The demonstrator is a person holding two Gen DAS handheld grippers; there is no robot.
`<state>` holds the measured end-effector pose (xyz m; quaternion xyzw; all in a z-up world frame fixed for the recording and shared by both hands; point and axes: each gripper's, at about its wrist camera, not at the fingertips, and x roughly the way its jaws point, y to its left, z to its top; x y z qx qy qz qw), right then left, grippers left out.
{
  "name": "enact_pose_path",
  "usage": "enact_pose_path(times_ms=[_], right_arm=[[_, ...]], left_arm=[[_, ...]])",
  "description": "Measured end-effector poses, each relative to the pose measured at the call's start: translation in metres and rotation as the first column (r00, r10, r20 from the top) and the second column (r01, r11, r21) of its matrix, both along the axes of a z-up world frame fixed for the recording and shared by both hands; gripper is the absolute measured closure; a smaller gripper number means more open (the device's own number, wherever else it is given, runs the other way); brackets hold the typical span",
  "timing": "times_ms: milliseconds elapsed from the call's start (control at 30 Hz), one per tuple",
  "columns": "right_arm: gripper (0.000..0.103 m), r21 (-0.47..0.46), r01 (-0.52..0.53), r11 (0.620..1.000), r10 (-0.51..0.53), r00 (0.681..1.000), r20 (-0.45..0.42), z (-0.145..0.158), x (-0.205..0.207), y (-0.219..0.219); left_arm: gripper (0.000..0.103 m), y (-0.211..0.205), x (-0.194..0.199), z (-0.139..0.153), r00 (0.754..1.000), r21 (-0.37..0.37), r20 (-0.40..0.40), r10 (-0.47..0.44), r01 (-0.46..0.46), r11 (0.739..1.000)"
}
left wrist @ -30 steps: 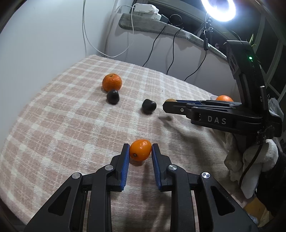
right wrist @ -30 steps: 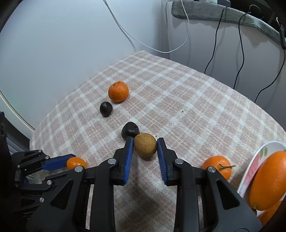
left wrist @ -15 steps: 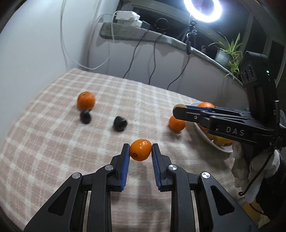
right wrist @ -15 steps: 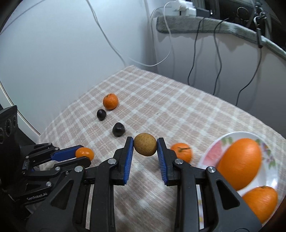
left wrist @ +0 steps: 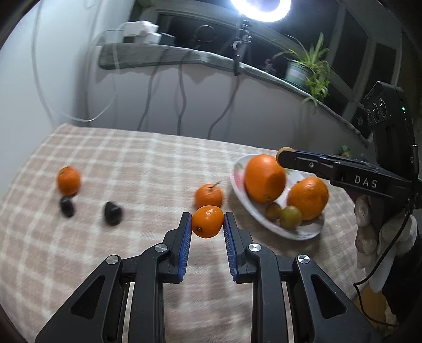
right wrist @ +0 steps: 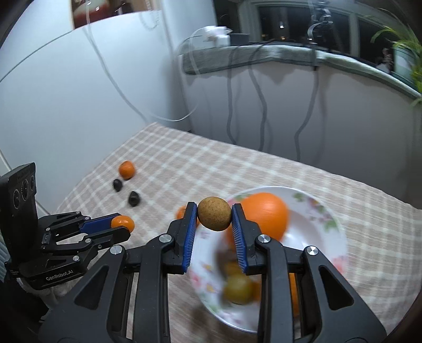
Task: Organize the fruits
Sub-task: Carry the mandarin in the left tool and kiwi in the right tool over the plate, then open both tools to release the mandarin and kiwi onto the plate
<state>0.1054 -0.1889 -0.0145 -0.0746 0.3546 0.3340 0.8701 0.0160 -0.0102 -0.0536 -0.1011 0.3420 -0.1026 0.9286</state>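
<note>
My left gripper (left wrist: pixel 207 223) is shut on a small orange kumquat (left wrist: pixel 207 221), held in the air above the checked cloth, left of the plate. My right gripper (right wrist: pixel 214 217) is shut on a round brown fruit (right wrist: pixel 214 217) and hangs over the white floral plate (right wrist: pixel 319 211). That plate (left wrist: pixel 238 182) holds two big oranges (left wrist: pixel 264 178) and small yellowish fruits (left wrist: pixel 290 217). On the cloth lie a tangerine with a stem (left wrist: pixel 208 195), another tangerine (left wrist: pixel 68 180) and two dark fruits (left wrist: pixel 112 212). The right gripper (left wrist: pixel 283 155) shows from the side in the left wrist view.
A plaid cloth (left wrist: pixel 132 163) covers the table. Behind it are a white wall, hanging cables (left wrist: pixel 147 100), a grey ledge with a potted plant (left wrist: pixel 308 71) and a ring light (left wrist: pixel 261 8). A gloved hand (left wrist: pixel 369 229) holds the right gripper.
Both grippers have lifted and swung right toward the plate, each keeping its fruit. The brown fruit, earlier over the cloth near a dark fruit, now hangs over the plate.
</note>
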Motion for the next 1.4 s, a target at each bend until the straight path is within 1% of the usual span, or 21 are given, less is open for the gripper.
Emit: enact_pose_path(times_ms=[267,467,833,1400], right_arm=[[0.075,0.007,0.092,0.996,-0.092,0.996,0.003,0.004,0.014,-0.046],[0.075,0.023,0.133,0.991,-0.132,0.991,-0.023,0.001,0.027,-0.068],[0.075,0.031,0.131,0.991,-0.128,0.988,-0.088,-0.012,0.045,-0.071],[0.075,0.031,0.144,0.989,-0.14,0.984,-0.11,-0.014,0.05,-0.069]], left_arm=[[0.08,-0.034,0.019,0.004,0.996,0.014,0.01,-0.085,0.085,0.996],[0.08,-0.052,0.03,0.002,0.992,0.021,0.0,-0.123,0.123,0.992],[0.08,-0.069,0.041,-0.003,0.988,0.028,-0.018,-0.154,0.154,0.988],[0.08,-0.074,0.043,-0.003,0.986,0.027,-0.019,-0.164,0.164,0.986]])
